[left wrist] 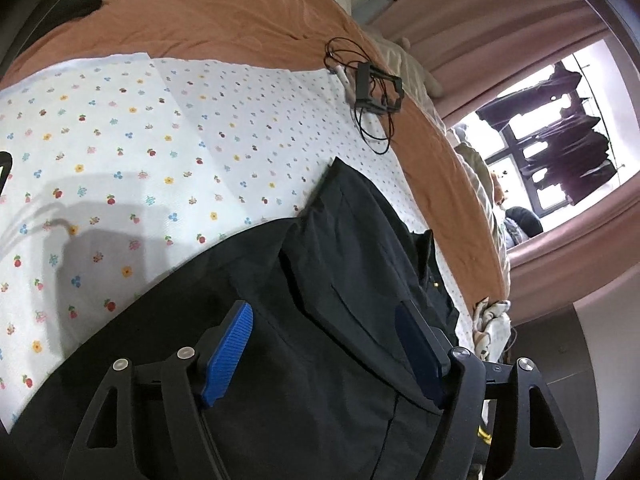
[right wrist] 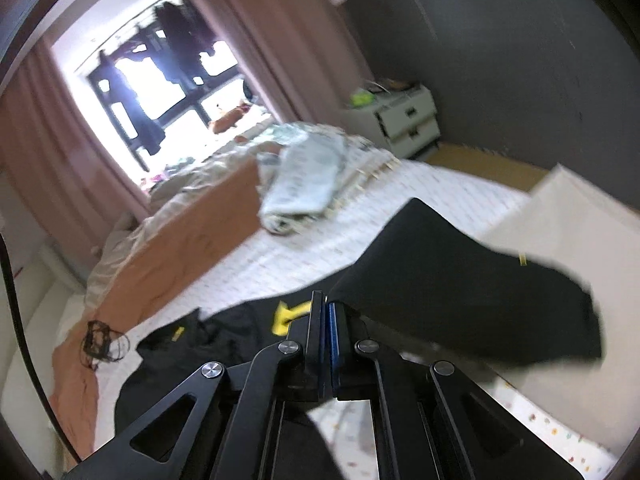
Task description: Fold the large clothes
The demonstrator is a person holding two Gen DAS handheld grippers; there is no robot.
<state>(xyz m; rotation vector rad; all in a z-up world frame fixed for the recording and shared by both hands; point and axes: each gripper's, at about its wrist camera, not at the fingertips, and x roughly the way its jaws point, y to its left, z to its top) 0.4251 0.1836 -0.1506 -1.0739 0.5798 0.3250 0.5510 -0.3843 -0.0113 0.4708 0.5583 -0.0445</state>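
Note:
A large black garment (left wrist: pixel 320 320) lies on the white flower-print sheet (left wrist: pixel 140 140) of a bed, partly folded over itself. My left gripper (left wrist: pixel 324 320) is open just above it, its blue fingers (left wrist: pixel 230 352) spread on either side of a fold. In the right wrist view my right gripper (right wrist: pixel 325 312) is shut on an edge of the same black garment (right wrist: pixel 460 280), lifting a flap of it above the sheet (right wrist: pixel 280 260). A yellow mark (right wrist: pixel 286 314) shows on the cloth beside the fingers.
An orange blanket (left wrist: pixel 220 12) covers the far side of the bed. A black cable bundle with a small frame (left wrist: pixel 372 88) lies near its edge. A folded pale cloth (right wrist: pixel 304 184) sits on the bed. A white nightstand (right wrist: pixel 400 120), pink curtains (right wrist: pixel 48 140) and a window (left wrist: pixel 552 152) lie beyond.

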